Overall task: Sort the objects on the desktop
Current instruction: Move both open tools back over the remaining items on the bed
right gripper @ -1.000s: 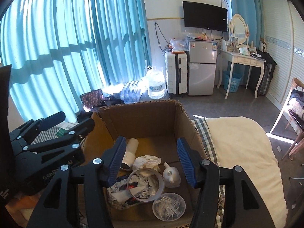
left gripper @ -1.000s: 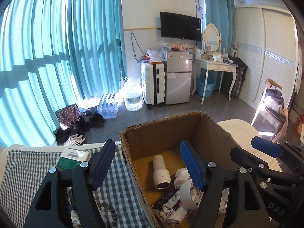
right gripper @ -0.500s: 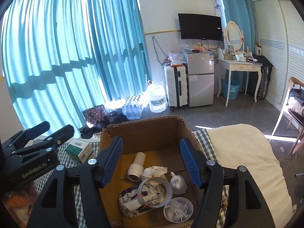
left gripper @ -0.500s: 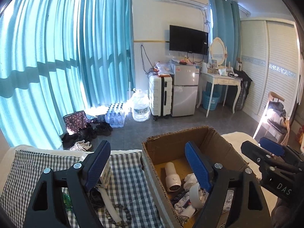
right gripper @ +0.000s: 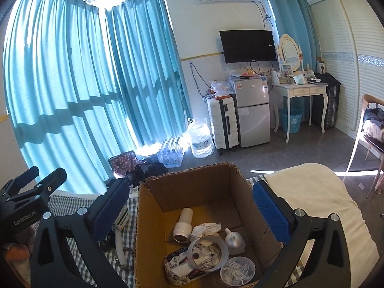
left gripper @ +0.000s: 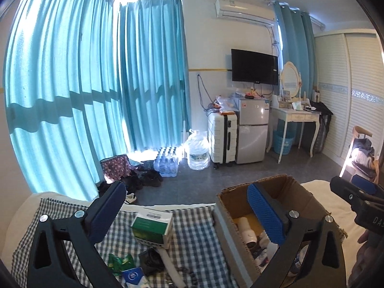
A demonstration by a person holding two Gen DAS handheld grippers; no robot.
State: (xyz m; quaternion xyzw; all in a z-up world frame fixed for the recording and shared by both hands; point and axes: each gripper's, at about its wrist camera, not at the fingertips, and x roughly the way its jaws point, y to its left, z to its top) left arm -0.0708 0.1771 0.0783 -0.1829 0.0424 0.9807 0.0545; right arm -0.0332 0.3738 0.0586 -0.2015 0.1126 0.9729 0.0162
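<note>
A: What does the left wrist view show?
B: The left gripper (left gripper: pixel 186 207) has just been opening; its fingers stand wide with nothing between them, above a green-and-white box (left gripper: pixel 152 226) on the checked cloth (left gripper: pixel 194 235), beside the cardboard box (left gripper: pixel 225 218).
A: And the right wrist view?
B: The right gripper (right gripper: pixel 193 210) has also just spread wide, empty, over the cardboard box, which holds a white cylinder (right gripper: pixel 183 225), a tape roll (right gripper: pixel 207 252) and a clear tub (right gripper: pixel 237 270).
</note>
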